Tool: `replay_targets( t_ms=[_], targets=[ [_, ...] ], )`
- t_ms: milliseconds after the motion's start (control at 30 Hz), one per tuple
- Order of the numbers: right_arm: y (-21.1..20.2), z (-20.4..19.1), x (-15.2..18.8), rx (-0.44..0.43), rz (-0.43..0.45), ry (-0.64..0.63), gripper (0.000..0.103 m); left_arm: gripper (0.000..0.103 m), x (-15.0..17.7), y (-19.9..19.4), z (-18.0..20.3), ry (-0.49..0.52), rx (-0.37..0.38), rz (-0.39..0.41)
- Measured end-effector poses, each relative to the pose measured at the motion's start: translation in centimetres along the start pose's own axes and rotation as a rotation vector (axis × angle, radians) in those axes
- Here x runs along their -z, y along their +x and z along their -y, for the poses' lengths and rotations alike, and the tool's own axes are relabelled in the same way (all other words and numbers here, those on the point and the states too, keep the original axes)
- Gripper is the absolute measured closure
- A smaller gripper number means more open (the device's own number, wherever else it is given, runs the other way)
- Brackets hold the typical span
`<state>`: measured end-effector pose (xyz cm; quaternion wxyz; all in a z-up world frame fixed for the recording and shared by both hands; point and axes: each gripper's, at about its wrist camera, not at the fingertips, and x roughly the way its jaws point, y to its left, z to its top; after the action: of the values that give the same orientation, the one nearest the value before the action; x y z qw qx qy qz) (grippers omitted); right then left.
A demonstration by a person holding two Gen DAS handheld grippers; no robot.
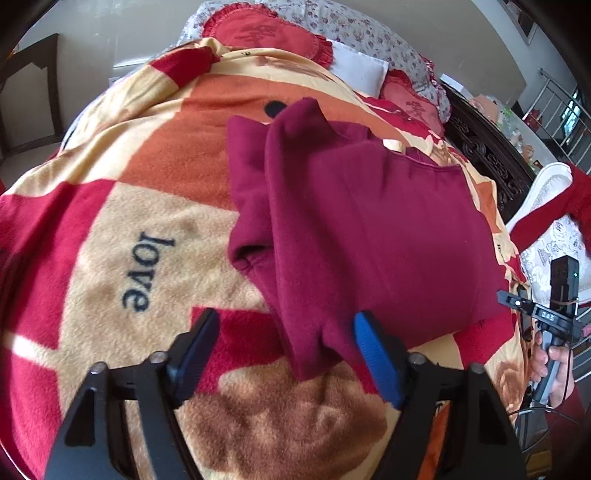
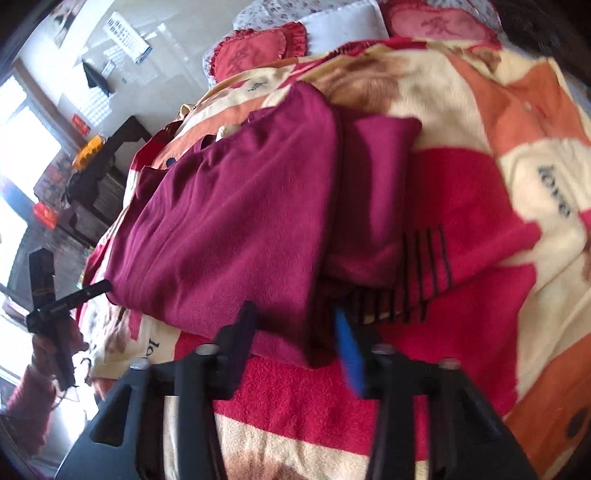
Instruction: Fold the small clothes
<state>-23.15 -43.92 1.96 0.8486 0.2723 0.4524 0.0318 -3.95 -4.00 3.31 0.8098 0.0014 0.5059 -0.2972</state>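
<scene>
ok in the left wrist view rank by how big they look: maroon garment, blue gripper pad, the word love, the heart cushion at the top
1. maroon garment
2. heart cushion
3. blue gripper pad, though it sits nearest the camera
4. word "love", close to the pad in size, so unsure

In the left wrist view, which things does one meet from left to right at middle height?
Word "love" on the blanket → maroon garment, partly folded → other gripper in a hand at the right edge.

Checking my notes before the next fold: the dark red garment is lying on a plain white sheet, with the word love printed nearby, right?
Not quite. The dark red garment lies on a red, orange and cream patterned blanket, not a plain white sheet. The word love is printed nearby, as the left wrist view shows.
</scene>
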Motion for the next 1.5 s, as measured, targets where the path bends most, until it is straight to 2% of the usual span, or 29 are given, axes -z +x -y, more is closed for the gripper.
replay_targets(
  t_ms=[67, 100, 133, 233, 400, 500, 600, 667, 733, 867, 900, 933, 1133, 1200, 1267, 1367, 1400, 1433, 1467, 1500],
  targets=[
    [0.2, 0.0, 0.1, 0.000, 0.006, -0.003, 0.102, 0.054, -0.1, 0.4, 0.3, 0.028, 0.028, -0.028],
    [0.2, -0.2, 0.0, 0.001, 0.009, -0.011, 0.103, 0.071, -0.2, 0.5, 0.6, 0.045, 0.038, -0.039],
    [0.1, -0.4, 0.0, 0.005, 0.017, -0.018, 0.103, 0.079, -0.2, 0.6, 0.9, 0.065, 0.042, -0.048],
    [-1.1, -0.6, -0.4, 0.001, 0.042, -0.028, 0.103, 0.093, -0.5, -0.2, 1.8, 0.126, 0.025, -0.050],
    [-4.2, -1.1, -1.2, -0.004, 0.097, -0.056, 0.103, 0.094, -0.6, -2.2, 2.6, 0.234, -0.006, -0.023],
    [-4.4, -0.8, -1.0, 0.008, 0.091, -0.062, 0.103, 0.094, 0.2, -1.1, 1.7, 0.212, -0.010, -0.056],
    [-2.2, 0.1, 0.3, 0.050, 0.021, -0.040, 0.103, 0.093, 1.0, -0.3, 1.2, 0.178, -0.013, -0.057],
    [-1.0, 0.5, 1.0, 0.068, -0.017, -0.046, 0.103, 0.084, 1.0, -0.6, 1.2, 0.168, -0.017, -0.046],
    [-1.5, 0.3, 0.9, 0.070, -0.014, -0.045, 0.103, 0.057, 0.7, -1.4, 1.2, 0.170, -0.047, -0.043],
    [-4.3, -1.6, -0.4, 0.143, 0.064, -0.125, 0.103, 0.041, -0.6, -3.2, 1.6, 0.171, -0.059, 0.023],
    [-4.9, -1.9, -0.9, 0.156, 0.088, -0.135, 0.101, 0.036, -1.1, -3.4, 1.7, 0.162, -0.067, 0.046],
    [-5.3, -2.2, -1.7, 0.161, 0.112, -0.133, 0.095, 0.035, -1.5, -3.4, 1.8, 0.156, -0.074, 0.067],
    [-2.2, -2.4, -8.4, 0.252, 0.185, -0.113, 0.087, 0.035, -4.9, -0.7, 1.9, 0.066, -0.155, 0.094],
    [-0.5, -1.9, -11.2, 0.253, 0.186, -0.092, 0.086, 0.035, -6.6, 0.0, 1.8, 0.028, -0.161, 0.118],
    [0.9, -1.7, -13.0, 0.242, 0.175, -0.089, 0.083, 0.035, -8.1, 0.7, 1.8, 0.023, -0.155, 0.128],
    [3.5, -1.9, -15.4, 0.241, 0.161, -0.125, 0.082, 0.037, -10.2, 3.0, 2.2, 0.052, -0.216, 0.090],
    [4.3, -1.9, -15.8, 0.241, 0.151, -0.140, 0.082, 0.041, -10.7, 3.9, 2.2, 0.051, -0.232, 0.072],
    [5.0, -1.9, -16.2, 0.236, 0.136, -0.153, 0.089, 0.054, -11.2, 4.5, 2.2, 0.048, -0.236, 0.063],
    [5.4, -1.9, -16.2, 0.234, 0.135, -0.158, 0.103, 0.064, -11.4, 4.9, 2.1, 0.049, -0.242, 0.056],
    [5.3, -1.8, -16.3, 0.232, 0.146, -0.156, 0.103, 0.067, -11.9, 5.3, 2.2, 0.051, -0.248, 0.049]
  ],
)
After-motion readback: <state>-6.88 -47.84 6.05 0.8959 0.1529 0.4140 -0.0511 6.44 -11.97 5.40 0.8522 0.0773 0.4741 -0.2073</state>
